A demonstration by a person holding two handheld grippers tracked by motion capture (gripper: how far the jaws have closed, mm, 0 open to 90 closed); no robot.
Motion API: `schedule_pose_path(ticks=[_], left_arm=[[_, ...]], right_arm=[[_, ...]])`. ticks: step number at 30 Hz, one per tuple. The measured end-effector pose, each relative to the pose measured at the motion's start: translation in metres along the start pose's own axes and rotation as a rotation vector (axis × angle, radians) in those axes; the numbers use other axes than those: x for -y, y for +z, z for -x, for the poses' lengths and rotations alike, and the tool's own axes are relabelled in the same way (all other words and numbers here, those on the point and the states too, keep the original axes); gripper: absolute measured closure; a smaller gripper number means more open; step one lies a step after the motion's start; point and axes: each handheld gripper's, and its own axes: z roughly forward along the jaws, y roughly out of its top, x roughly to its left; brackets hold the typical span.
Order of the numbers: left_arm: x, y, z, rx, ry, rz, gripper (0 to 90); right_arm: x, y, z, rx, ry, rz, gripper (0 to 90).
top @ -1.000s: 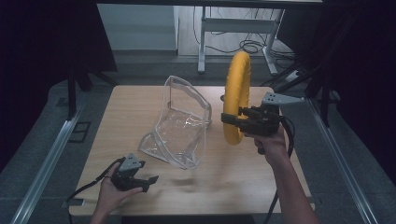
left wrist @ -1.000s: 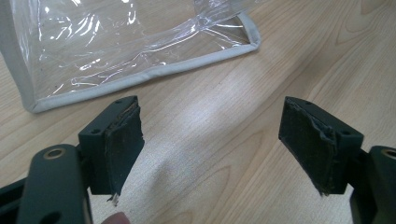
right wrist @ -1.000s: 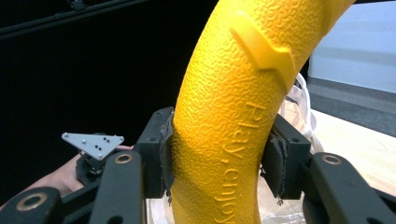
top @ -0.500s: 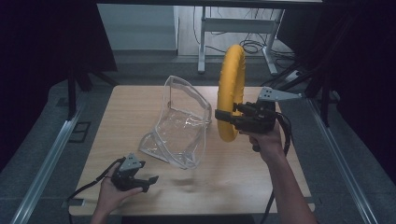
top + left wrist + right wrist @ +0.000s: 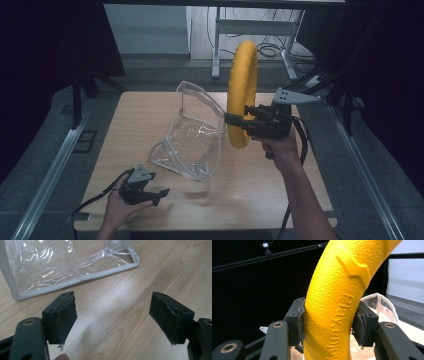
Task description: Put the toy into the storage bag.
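One yellow ring [image 5: 242, 92], one clear plastic bag [image 5: 192, 135] and two grippers are on show over a pale wooden counter [image 5: 310, 180]

The ring is a thick hoop with a pebbled, grainy skin and a raised ridge moulded across it; in the high view it stands upright on edge, lifted above the counter just to the right of the bag. Raised lettering runs along its side, and in the right gripper view "Play.enjoy" [image 5: 340, 325] can be read before the rest drops out of sight at the bottom edge

The right gripper [image 5: 239, 121] is held in the person's right hand [image 5: 281, 147] and has its fingers [image 5: 298, 320] pinching the ring's lower arc, one on each side

The bag is see-through with a pale grey edging, standing part-open near the middle of the counter; its glossy walls are creased. In the left gripper view its bound lower edge [image 5: 75, 281] lies flat on the wood just beyond the fingers

The left gripper [image 5: 156, 196] sits low at the near left of the counter, in the left hand [image 5: 120, 207], with its fingers [image 5: 63, 317] spread wide, nothing between them but bare wood
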Motion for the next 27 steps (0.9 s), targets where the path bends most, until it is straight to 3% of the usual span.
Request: schedule_pose_path(ticks=[27], left_arm=[[0.000, -0.001, 0.000, 0.001, -0.001, 0.001, 21.5]], right_arm=[[-0.023, 0.026, -0.027, -0.084, -0.050, 0.041, 49.8]])
